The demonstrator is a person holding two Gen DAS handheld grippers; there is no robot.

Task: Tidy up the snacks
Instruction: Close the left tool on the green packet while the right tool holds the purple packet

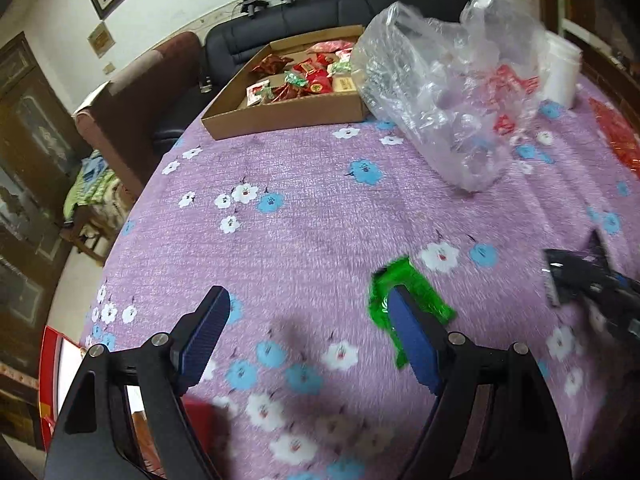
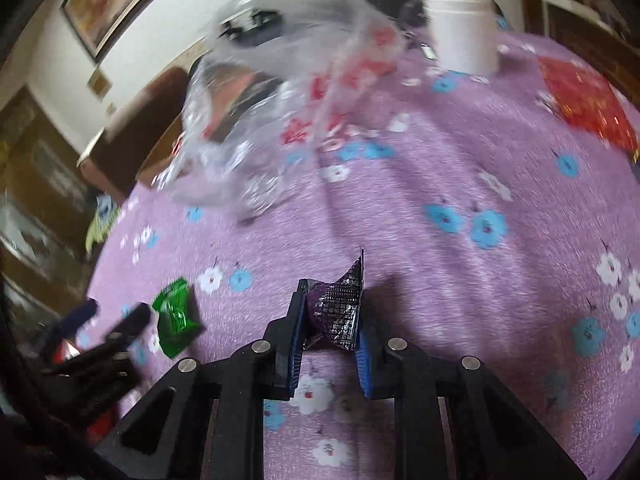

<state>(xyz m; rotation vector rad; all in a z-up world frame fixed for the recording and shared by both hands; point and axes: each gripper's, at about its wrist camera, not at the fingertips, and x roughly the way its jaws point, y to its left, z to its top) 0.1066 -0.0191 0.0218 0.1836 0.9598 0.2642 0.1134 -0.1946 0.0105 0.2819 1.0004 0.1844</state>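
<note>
My left gripper (image 1: 308, 304) is open above the purple flowered tablecloth; a green snack packet (image 1: 416, 288) lies by its right finger, partly hidden behind it. The packet also shows in the right wrist view (image 2: 174, 312), beside the left gripper (image 2: 116, 328). My right gripper (image 2: 332, 312) is shut on a dark purple snack packet (image 2: 340, 308), held just above the cloth; it shows at the right edge of the left wrist view (image 1: 576, 272). A cardboard tray (image 1: 288, 114) with several red and green snacks stands at the far side.
A crumpled clear plastic bag (image 1: 448, 92) with red snacks lies mid-table, also in the right wrist view (image 2: 280, 100). A white tub (image 2: 460, 28) stands behind it. A red packet (image 2: 580, 100) lies at the right. Sofa and armchair (image 1: 140, 104) stand past the table's edge.
</note>
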